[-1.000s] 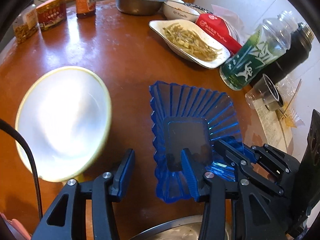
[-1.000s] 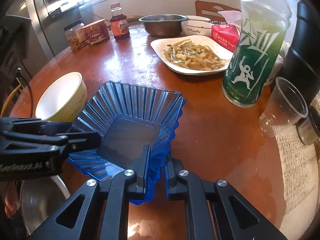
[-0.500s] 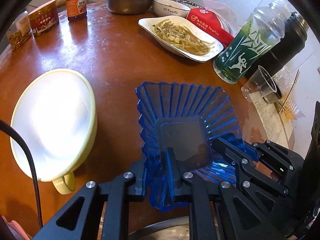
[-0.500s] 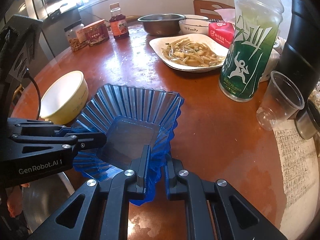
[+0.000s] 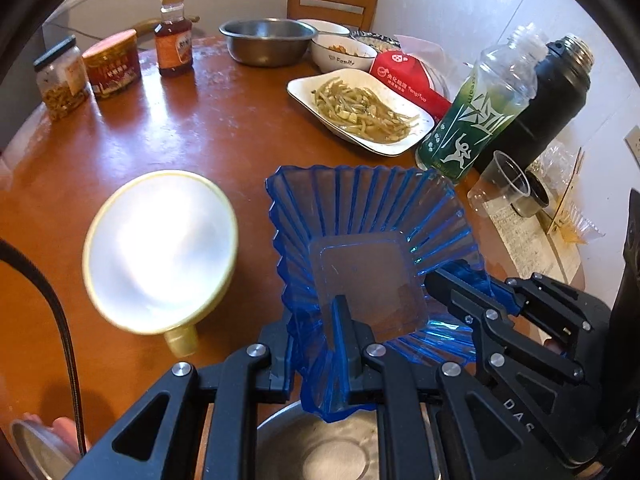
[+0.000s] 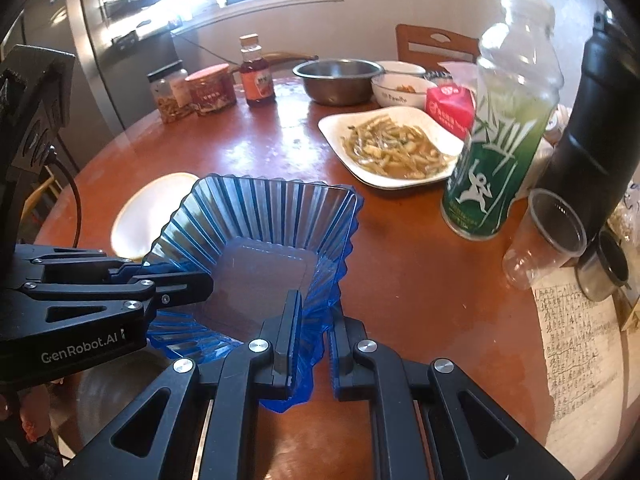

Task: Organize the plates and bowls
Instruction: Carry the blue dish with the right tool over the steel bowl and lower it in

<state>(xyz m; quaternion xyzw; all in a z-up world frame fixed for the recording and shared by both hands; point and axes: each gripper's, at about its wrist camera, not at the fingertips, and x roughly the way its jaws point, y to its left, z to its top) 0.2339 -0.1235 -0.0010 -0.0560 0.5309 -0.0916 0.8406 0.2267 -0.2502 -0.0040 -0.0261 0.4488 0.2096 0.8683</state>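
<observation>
A blue fluted square bowl [image 5: 368, 248] [image 6: 260, 240] hangs a little above the brown round table [image 5: 200, 128], held by both grippers. My left gripper [image 5: 312, 328] is shut on its near wall, one finger inside and one outside. My right gripper [image 6: 316, 308] is shut on another side's rim, and in the left wrist view it shows as black linkage [image 5: 460, 292] at the bowl's right edge. To the bowl's left a cream bowl with a yellow rim [image 5: 160, 248] [image 6: 152, 212] sits on the table. The blue bowl holds nothing.
A steel bowl [image 5: 320, 448] lies just below the blue bowl's near corner. Behind stand a plate of food [image 5: 360, 112], a green bottle [image 5: 476, 120], a black flask [image 5: 548, 100], a plastic cup [image 5: 500, 192], a far steel bowl [image 5: 266, 42] and jars [image 5: 112, 64].
My left gripper's fingers closed onto the blue bowl's near wall. Both grippers then rose with the bowl, so the table and the cream bowl look farther away.
</observation>
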